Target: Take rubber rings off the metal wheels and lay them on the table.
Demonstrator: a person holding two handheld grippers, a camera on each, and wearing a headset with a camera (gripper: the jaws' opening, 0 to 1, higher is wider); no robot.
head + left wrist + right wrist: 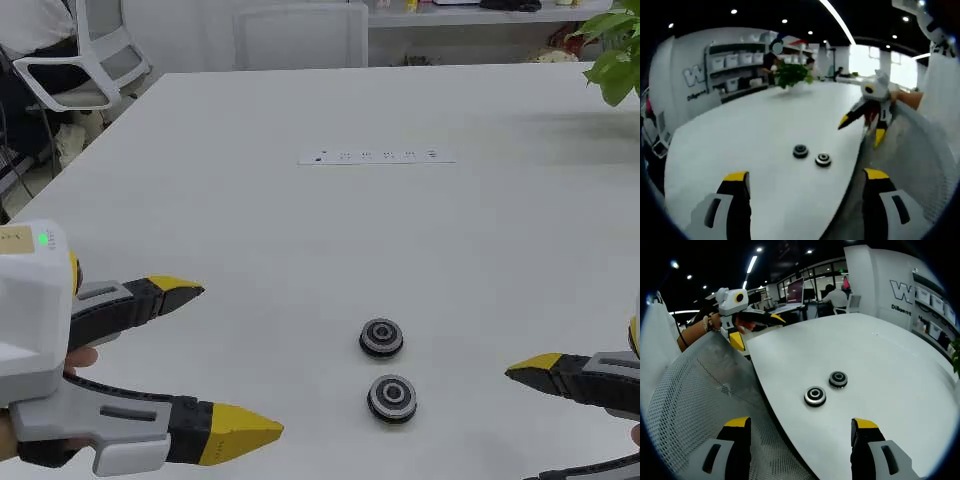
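Now: your left gripper (240,360) and right gripper (800,422), jaws apart, flank the two wheels (381,338) for a two-sided approach; rings (371,400) apparently still on.

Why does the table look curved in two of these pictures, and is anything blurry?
Both gripper views use a fisheye lens, which bends the table edge and the ceiling lights. The left gripper view is softer, its two wheels slightly blurred. The head view is straight and evenly lit, with a faint plant shadow.
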